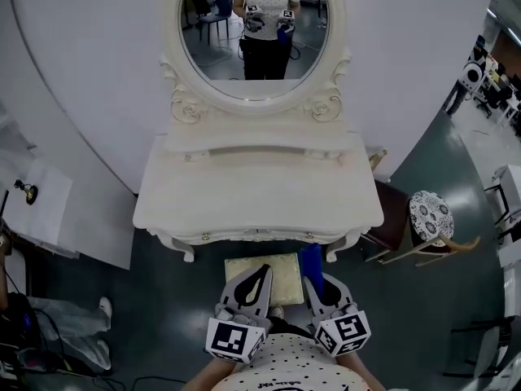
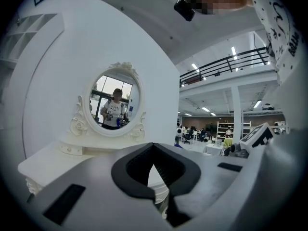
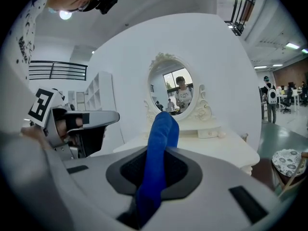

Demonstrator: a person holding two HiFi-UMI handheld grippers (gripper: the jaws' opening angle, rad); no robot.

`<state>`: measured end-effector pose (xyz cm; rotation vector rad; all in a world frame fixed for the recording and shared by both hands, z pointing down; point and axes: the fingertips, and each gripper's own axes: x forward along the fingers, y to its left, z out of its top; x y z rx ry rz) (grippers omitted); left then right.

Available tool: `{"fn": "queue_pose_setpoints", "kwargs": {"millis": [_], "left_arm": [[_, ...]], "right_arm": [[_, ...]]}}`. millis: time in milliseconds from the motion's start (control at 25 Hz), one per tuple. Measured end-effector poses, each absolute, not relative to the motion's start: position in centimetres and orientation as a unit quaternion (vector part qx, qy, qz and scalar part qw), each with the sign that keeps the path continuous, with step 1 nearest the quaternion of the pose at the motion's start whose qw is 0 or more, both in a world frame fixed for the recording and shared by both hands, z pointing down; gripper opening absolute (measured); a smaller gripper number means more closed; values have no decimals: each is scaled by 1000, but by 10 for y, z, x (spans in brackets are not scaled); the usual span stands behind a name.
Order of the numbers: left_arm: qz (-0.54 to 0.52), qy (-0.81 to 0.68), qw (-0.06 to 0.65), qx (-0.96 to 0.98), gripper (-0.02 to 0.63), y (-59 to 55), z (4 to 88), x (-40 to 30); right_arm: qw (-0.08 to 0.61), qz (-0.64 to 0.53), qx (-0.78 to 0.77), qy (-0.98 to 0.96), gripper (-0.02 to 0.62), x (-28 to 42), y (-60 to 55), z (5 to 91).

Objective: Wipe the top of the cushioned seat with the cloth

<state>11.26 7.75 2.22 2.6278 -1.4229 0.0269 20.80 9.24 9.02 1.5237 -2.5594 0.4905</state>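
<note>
Head view: the left gripper and right gripper are held above the cushioned seat, which stands before the dressing table.
Left gripper view: jaws pressed together, nothing between them.
Right gripper view: jaws clamped on the blue cloth, which sticks out past their tips.

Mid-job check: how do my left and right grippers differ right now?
The right gripper is shut on the blue cloth, which sticks out past its jaws; the left gripper has its jaws together on nothing. In the head view the left gripper sits over the middle of the cushioned seat, the right gripper over its right edge. Both point toward the white dressing table.
</note>
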Motion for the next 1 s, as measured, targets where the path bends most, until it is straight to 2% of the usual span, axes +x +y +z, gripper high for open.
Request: {"fn": "queue_pose_setpoints", "kwargs": {"millis": [1000], "left_arm": [[10,-473,104,875,-3,101,36,92]], "right_arm": [[65,141,529,-835,63,209,113,84]]}}
